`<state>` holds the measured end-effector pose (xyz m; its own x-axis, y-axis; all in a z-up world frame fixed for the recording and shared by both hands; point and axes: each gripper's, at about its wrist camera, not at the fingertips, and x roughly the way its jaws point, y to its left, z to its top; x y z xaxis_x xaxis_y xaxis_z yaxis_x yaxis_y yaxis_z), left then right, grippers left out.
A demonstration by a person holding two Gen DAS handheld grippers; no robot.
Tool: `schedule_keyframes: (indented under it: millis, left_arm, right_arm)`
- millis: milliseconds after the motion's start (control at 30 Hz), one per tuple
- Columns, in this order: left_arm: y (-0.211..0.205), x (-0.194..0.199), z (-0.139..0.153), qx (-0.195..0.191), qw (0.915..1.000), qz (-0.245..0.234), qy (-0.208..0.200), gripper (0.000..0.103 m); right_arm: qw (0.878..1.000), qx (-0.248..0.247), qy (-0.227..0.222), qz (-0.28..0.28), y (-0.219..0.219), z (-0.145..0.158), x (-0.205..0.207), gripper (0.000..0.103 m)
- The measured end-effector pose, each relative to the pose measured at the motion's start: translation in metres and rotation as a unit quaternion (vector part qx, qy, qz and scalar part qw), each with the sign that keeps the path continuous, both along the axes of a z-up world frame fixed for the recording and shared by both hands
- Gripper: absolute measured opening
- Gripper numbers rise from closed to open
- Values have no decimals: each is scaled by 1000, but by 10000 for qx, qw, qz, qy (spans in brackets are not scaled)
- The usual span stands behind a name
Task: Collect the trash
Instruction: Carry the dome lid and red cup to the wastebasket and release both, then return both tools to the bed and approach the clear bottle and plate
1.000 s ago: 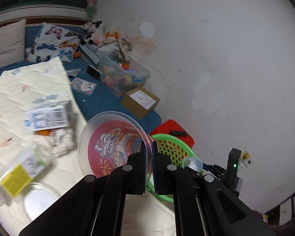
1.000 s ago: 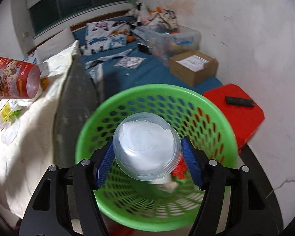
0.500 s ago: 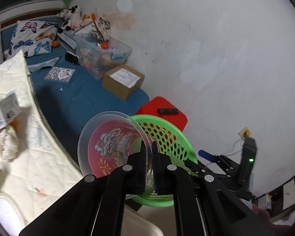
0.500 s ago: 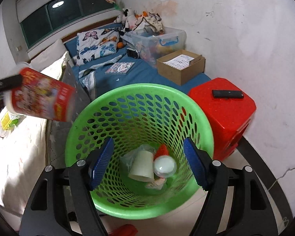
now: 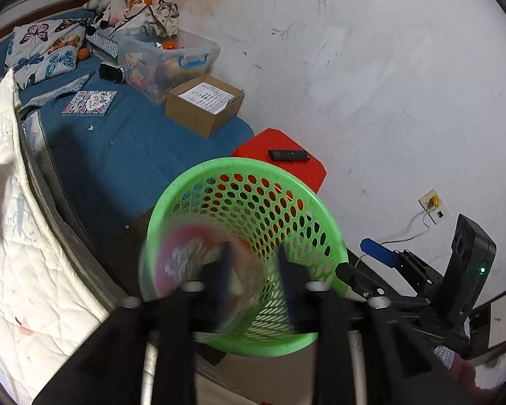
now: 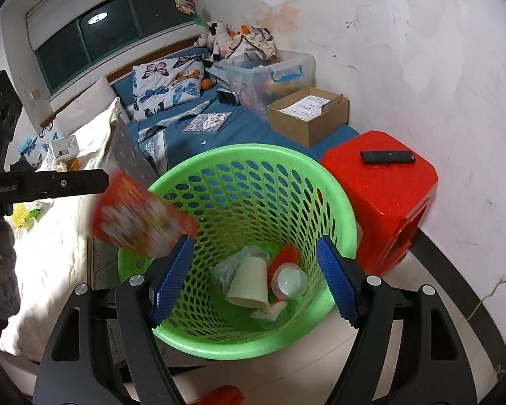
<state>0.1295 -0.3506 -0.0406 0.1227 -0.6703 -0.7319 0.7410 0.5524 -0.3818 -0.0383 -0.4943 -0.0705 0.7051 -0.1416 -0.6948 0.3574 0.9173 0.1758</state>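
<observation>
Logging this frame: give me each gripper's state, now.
Left gripper: open, the red cup blurred beside it over the green basket.
Right gripper: open, holding nothing.

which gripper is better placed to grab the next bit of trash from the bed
Right, probably. The right gripper is open and empty above the green perforated plastic basket, while the left gripper has the blurred red printed cup just leaving its fingers at the basket rim.
</observation>
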Motion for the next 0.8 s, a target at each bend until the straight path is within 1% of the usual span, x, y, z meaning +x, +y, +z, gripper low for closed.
schedule_keyframes:
  millis: [33, 167, 267, 433, 567, 667, 733, 800]
  left_arm:
    - [2, -1, 1, -46, 10000, 6, -25, 46]
    - [11, -5, 6, -135, 9999, 8, -37, 46]
    - [27, -7, 13, -183, 9996, 134, -150, 47]
    - [71, -4, 20, -193, 9974, 606, -332, 48]
    - [112, -1, 24, -152, 9934, 1031, -476, 48]
    - [148, 0, 29, -122, 9880, 1400, -635, 48]
    - [167, 2, 32, -113, 9848, 1582, -712, 51]
    - [189, 3, 35, -71, 9804, 1796, -812, 51]
  right_arm:
    - [10000, 4, -2, 8, 1, 0, 0, 75]
    - [10000, -4, -34, 93, 7, 3, 1, 75]
    - [9997, -13, -97, 209, 17, 8, 3, 75]
    - [9984, -67, -174, 532, 42, 17, 14, 80]
    - [9962, -77, -214, 837, 66, 21, 27, 83]
    - [9934, -113, -211, 1120, 89, 24, 38, 84]
    - [9916, -125, -203, 1269, 101, 24, 44, 84]
    - [9893, -133, -200, 1443, 116, 25, 51, 84]
